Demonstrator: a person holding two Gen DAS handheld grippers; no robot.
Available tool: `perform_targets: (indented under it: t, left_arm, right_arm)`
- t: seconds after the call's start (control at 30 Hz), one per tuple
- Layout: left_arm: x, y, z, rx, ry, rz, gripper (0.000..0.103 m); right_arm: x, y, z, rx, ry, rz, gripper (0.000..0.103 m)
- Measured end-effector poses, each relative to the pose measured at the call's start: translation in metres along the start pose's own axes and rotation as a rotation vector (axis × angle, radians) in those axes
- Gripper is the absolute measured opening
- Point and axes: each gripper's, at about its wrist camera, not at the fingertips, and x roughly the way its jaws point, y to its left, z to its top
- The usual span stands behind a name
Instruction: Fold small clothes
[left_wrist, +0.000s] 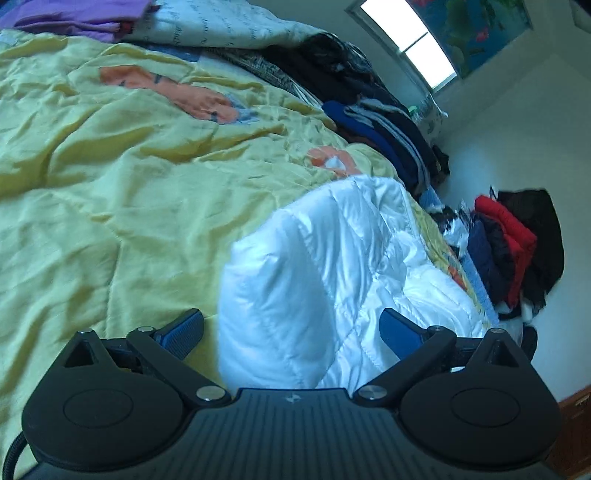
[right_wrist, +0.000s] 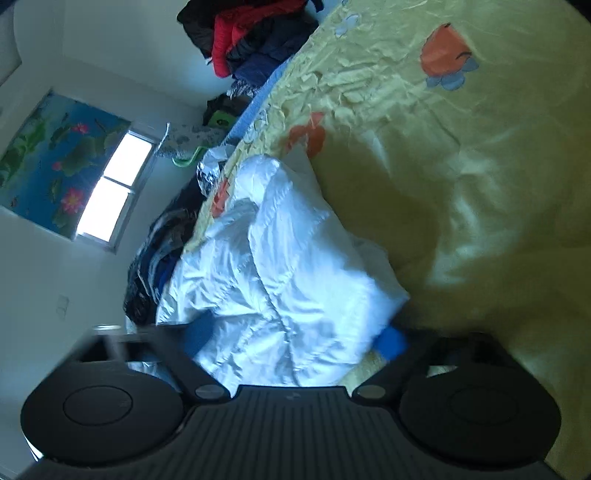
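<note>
two grippers are up, and i go through them one view at a time. on my left wrist view, the left gripper (left_wrist: 291, 332) has its blue pads (left_wrist: 183, 332) spread wide, released, nothing between them. the white quilted garment (left_wrist: 314, 280) lies bunched straight ahead of the fingertips, running away to the front right, resting on the yellow bedspread (left_wrist: 110, 192). the left pad sits over bare bedspread just beside the garment's near edge; the right pad overlaps the white fabric, though i cannot tell whether it touches. far ahead, a stack of dark and blue folded clothes (left_wrist: 384, 125) lines the bed's edge, with a window (left_wrist: 410, 44) beyond it and a red and black heap (left_wrist: 517, 243) off to the right.

on my right wrist view, the right gripper (right_wrist: 295, 338) is blurred, its jaws apart and released. the same white quilted garment (right_wrist: 280, 266) fills the space directly in front and between the fingers, on the yellow bedspread (right_wrist: 480, 184), which stretches to the right. a flowered picture (right_wrist: 55, 162) hangs at the left beside the window (right_wrist: 114, 184).
</note>
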Motion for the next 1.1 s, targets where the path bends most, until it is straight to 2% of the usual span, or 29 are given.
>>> perform_targets:
  t: [0.03, 0.07, 0.17, 0.27, 0.37, 0.5, 0.6, 0.7, 0.77, 0.83, 0.87, 0.93, 0.97, 1.0, 1.07, 1.1]
  left_arm:
    - [0.002, -0.002, 0.001, 0.015, 0.022, -0.001, 0.054]
    - [0.004, -0.003, 0.003, 0.028, 0.053, 0.008, 0.045]
    - [0.002, -0.006, 0.004, 0.071, 0.047, -0.008, 0.022]
    - [-0.008, -0.011, 0.006, 0.102, 0.027, -0.017, 0.014]
    - [-0.029, -0.017, 0.009, 0.139, 0.028, -0.025, 0.012]
    - [-0.077, -0.012, 0.015, 0.200, 0.015, -0.079, 0.012]
    - [-0.100, 0.008, 0.015, 0.219, 0.037, -0.078, 0.012]
    - [-0.094, 0.028, 0.005, 0.230, 0.095, -0.042, 0.015]
    - [-0.083, 0.035, -0.002, 0.235, 0.103, -0.016, 0.017]
    - [-0.076, 0.032, -0.005, 0.269, 0.084, 0.027, 0.028]
    - [-0.076, 0.031, -0.007, 0.282, 0.069, 0.050, 0.038]
    - [-0.077, 0.029, -0.007, 0.288, 0.037, 0.063, 0.051]
    - [-0.078, 0.029, -0.006, 0.285, 0.034, 0.067, 0.068]
    - [-0.078, 0.029, -0.005, 0.277, 0.026, 0.068, 0.078]
    - [-0.079, 0.030, -0.003, 0.269, -0.014, 0.068, 0.079]
    - [-0.079, 0.030, -0.003, 0.271, -0.037, 0.079, 0.078]
  right_arm:
    - [0.003, -0.004, -0.001, 0.016, 0.012, 0.004, 0.031]
    - [0.007, -0.009, -0.002, 0.039, 0.024, 0.016, 0.022]
    - [0.011, -0.013, -0.003, 0.045, 0.015, 0.044, 0.019]
    - [0.006, -0.006, -0.004, 0.009, -0.008, 0.058, 0.015]
    - [-0.010, 0.005, -0.005, -0.025, -0.033, 0.087, 0.013]
    - [-0.054, 0.012, -0.013, -0.045, -0.001, 0.178, 0.013]
    - [-0.083, 0.002, -0.028, -0.054, 0.051, 0.208, 0.013]
    - [-0.089, -0.018, -0.040, -0.025, 0.124, 0.164, 0.019]
    - [-0.087, -0.029, -0.043, -0.012, 0.130, 0.130, 0.020]
    - [-0.086, -0.033, -0.041, 0.025, 0.141, 0.113, 0.036]
    - [-0.090, -0.032, -0.037, 0.031, 0.124, 0.099, 0.053]
    - [-0.110, -0.027, -0.029, -0.005, 0.004, 0.076, 0.058]
    - [-0.120, -0.025, -0.022, -0.021, -0.050, 0.055, 0.062]
    - [-0.131, -0.023, -0.013, -0.026, -0.116, 0.031, 0.062]
    - [-0.143, -0.013, -0.003, -0.067, -0.201, 0.063, 0.062]
    - [-0.143, 0.000, 0.001, -0.120, -0.205, 0.103, 0.061]
